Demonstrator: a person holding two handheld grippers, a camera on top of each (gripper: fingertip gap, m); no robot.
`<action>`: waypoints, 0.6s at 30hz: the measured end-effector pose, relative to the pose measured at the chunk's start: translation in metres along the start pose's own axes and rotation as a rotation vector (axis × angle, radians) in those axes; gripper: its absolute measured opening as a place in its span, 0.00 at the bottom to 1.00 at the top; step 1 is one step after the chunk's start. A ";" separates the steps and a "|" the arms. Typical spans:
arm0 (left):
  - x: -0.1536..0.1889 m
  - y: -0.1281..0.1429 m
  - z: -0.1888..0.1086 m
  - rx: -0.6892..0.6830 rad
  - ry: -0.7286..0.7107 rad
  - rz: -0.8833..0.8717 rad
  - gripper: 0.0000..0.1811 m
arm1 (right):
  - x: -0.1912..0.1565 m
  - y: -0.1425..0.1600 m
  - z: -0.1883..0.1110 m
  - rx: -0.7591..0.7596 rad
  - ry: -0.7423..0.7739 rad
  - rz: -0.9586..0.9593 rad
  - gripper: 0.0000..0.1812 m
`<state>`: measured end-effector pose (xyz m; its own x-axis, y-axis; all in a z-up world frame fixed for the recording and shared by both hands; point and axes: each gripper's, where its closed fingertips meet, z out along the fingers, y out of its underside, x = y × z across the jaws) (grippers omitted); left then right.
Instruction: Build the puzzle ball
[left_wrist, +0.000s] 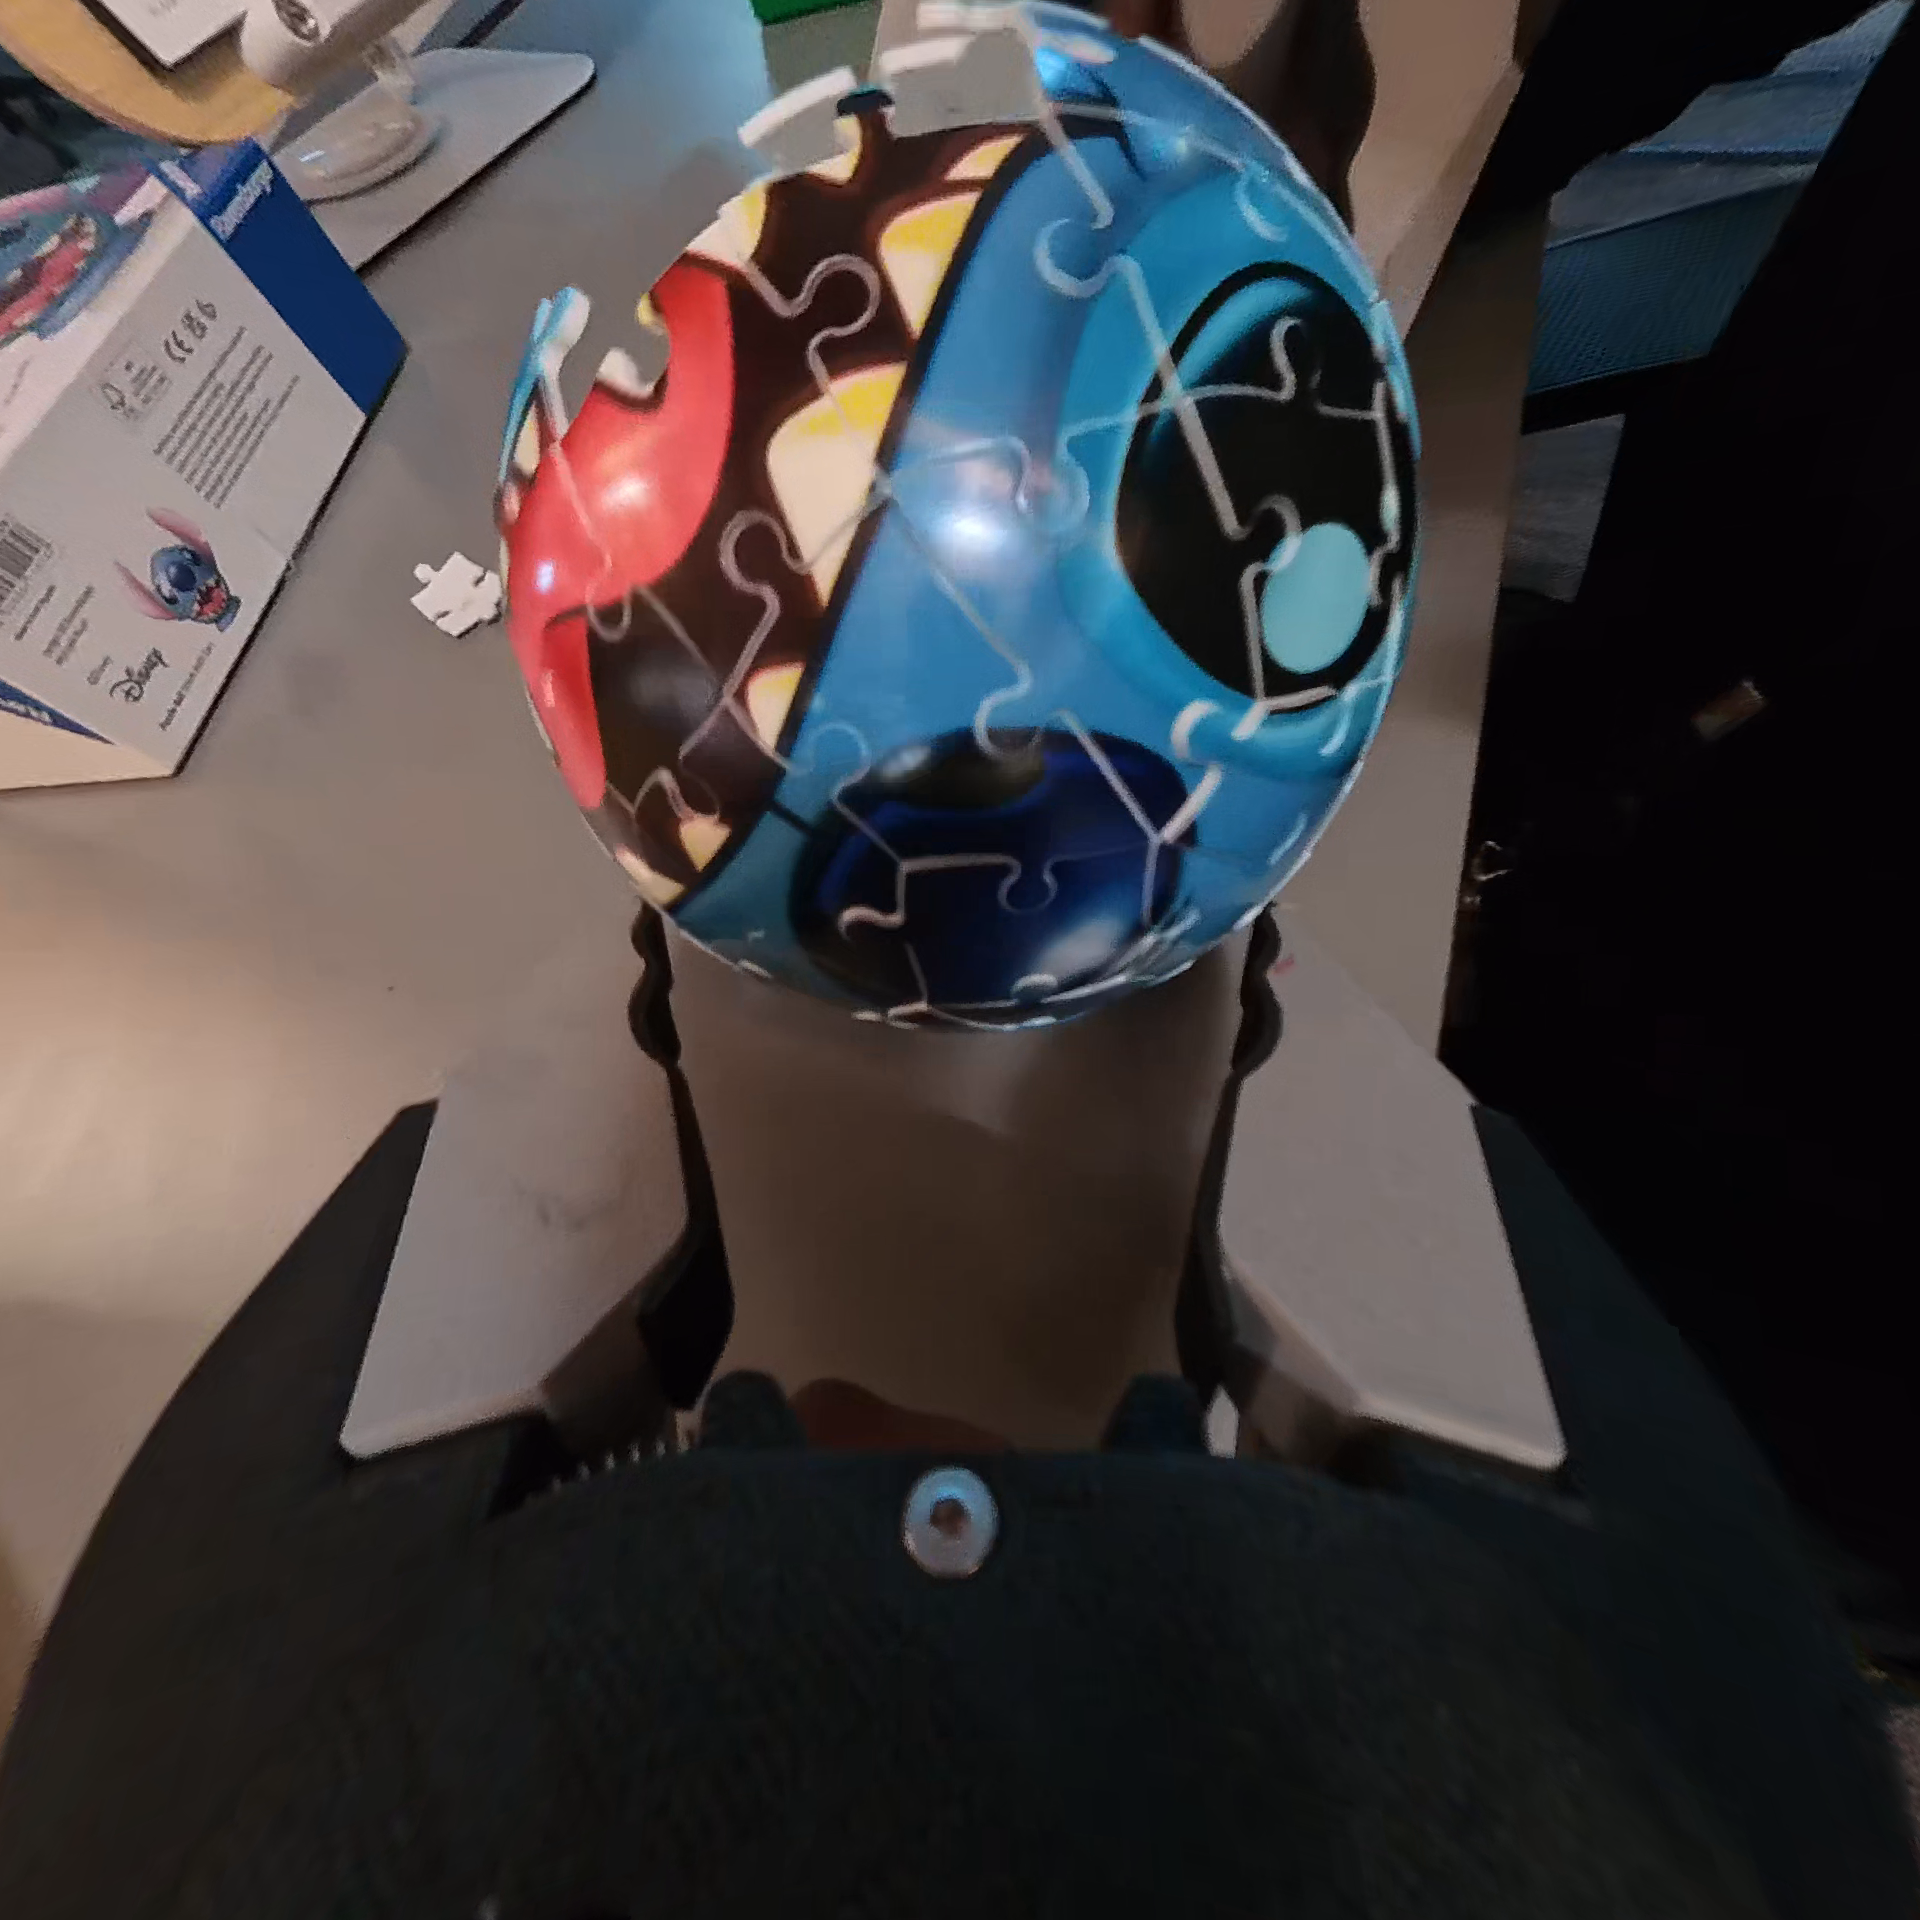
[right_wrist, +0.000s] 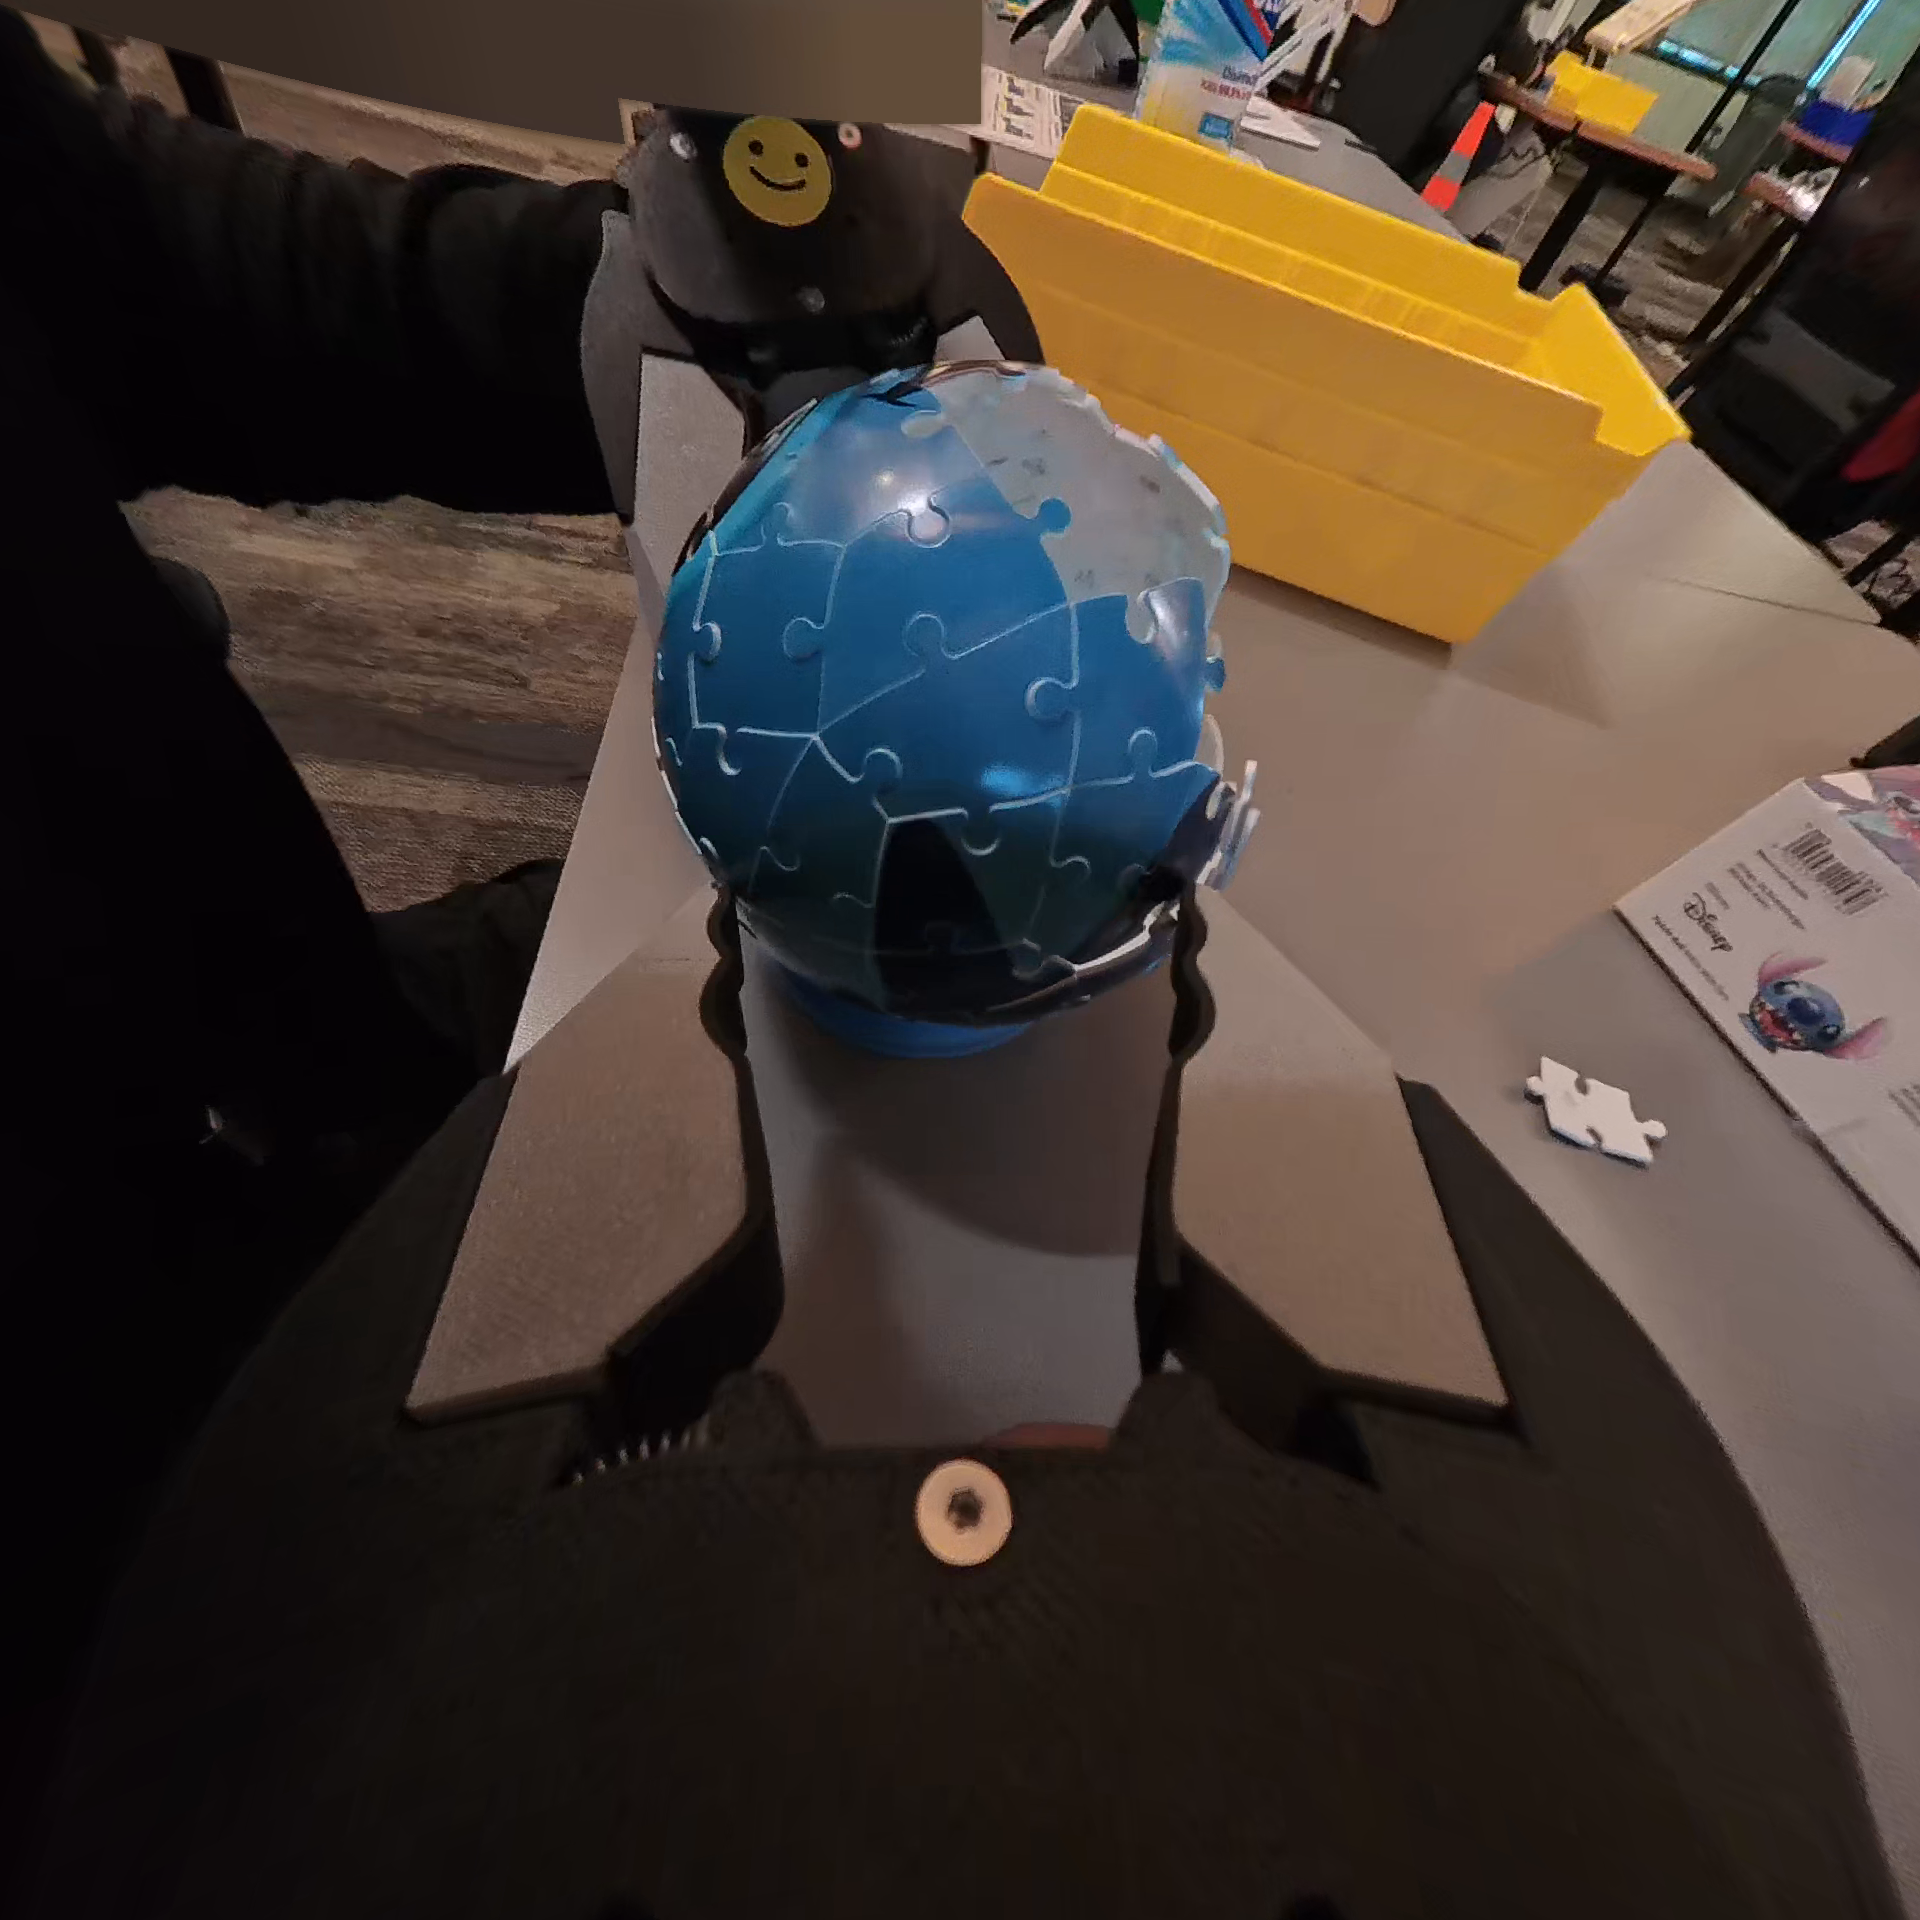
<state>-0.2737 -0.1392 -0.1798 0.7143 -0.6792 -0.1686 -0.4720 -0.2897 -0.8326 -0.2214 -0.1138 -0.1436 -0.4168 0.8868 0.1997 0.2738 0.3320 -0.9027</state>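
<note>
A grey table (left_wrist: 260, 987) fills the left wrist view, with dark space off its right edge. The puzzle ball (left_wrist: 961, 540) sits between the tips of the left gripper (left_wrist: 956, 935), whose two fingers are spread wide and flank the ball's lower sides; whether they actually press it cannot be told. The ball shows a red tongue, dark mouth and yellowish teeth on the left, blue with a black eye on the right. Its top is unfinished, with white piece backs along a ragged edge. A loose piece (left_wrist: 457, 592) lies white side up just beside the ball on the left. A box (left_wrist: 177, 499) stands farther left, near a white stand (left_wrist: 353, 114) at the top.

In the right wrist view the same table (right_wrist: 1455, 831) runs to a yellow bin (right_wrist: 1299, 343) at the back, with a cluttered room beyond. The right gripper (right_wrist: 951, 935) is also spread, its fingers beside the ball (right_wrist: 914, 707) low down; contact is unclear. The ball rests on a blue base ring (right_wrist: 914, 1029). This side is mostly plain blue, with a gap at upper right showing the pale inside. The left gripper (right_wrist: 774, 343), bearing a yellow smiley sticker (right_wrist: 777, 169), stands just behind the ball. The piece (right_wrist: 1595, 1127) lies right of the ball, near the box (right_wrist: 1787, 966).
</note>
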 end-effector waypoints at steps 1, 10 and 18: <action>0.001 -0.001 -0.002 0.000 -0.002 -0.024 0.59 | 0.000 0.002 0.001 -0.002 -0.009 0.019 0.45; 0.006 -0.016 -0.025 0.092 -0.025 -0.037 0.54 | -0.001 0.013 0.007 -0.047 0.076 -0.030 0.50; 0.003 0.003 -0.001 -0.001 -0.056 0.127 0.61 | -0.004 0.028 0.023 -0.148 0.064 -0.028 0.52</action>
<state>-0.2738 -0.1431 -0.1823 0.6761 -0.6721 -0.3019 -0.5611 -0.2042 -0.8022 -0.2319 -0.1154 -0.1779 -0.3712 0.8935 0.2526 0.3897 0.3968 -0.8311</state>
